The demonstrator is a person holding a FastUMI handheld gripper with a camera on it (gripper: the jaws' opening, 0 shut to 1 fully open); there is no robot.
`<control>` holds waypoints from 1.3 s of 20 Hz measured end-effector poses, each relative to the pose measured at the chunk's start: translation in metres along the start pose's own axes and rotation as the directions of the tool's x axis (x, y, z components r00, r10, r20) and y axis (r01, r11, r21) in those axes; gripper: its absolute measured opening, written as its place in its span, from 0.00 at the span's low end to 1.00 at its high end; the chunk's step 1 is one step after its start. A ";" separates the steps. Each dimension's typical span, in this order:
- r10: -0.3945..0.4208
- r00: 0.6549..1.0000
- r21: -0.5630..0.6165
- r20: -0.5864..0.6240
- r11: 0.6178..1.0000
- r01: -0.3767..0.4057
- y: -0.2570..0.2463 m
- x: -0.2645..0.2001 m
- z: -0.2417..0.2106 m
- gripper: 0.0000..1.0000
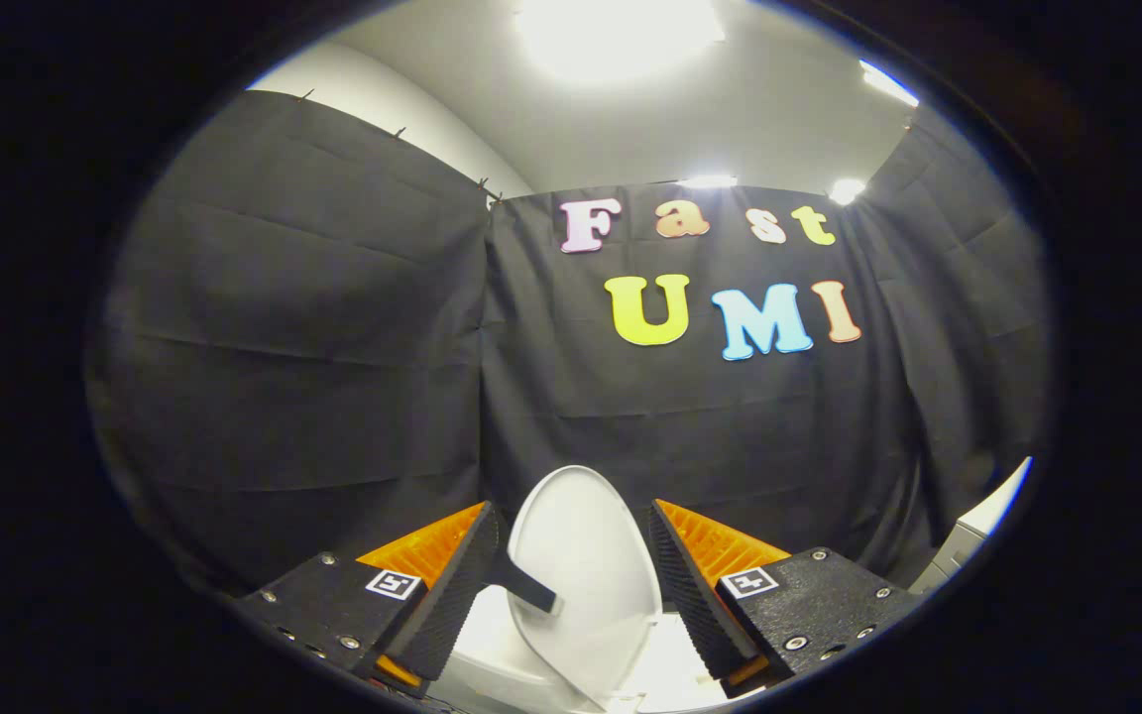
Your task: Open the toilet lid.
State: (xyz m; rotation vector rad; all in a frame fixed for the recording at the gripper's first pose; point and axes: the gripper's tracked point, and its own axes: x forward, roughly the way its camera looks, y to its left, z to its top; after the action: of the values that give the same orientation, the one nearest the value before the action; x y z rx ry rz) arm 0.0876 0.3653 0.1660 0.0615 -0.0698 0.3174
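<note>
Toilet lid (pixel 581 575) stands raised, near upright, between the fingers of the gripper (pixel 571 585); the fingers sit spread apart, gripping nothing; the opening looks done, perhaps only withdrawal left.

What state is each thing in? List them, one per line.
Toilet lid: raised, standing nearly upright between the tongs' fingers.
Tongs: open, fingers either side of the lid; contact with it cannot be told.
Toilet seat: down, flat under the lid.
Ceiling light: on.
</note>
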 end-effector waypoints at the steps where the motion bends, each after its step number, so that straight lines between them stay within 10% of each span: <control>1: -0.019 1.000 0.001 0.004 1.000 0.019 -0.012 -0.006 0.004 0.94; 14: -0.204 0.978 -0.070 0.048 0.976 0.207 -0.160 -0.076 -0.008 0.94; 26: -0.276 0.961 -0.147 -0.001 0.951 0.273 -0.196 -0.129 -0.068 0.94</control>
State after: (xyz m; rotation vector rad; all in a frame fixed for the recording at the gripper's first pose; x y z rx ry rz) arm 0.0309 0.1438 0.0786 -0.0775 -0.0625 0.0336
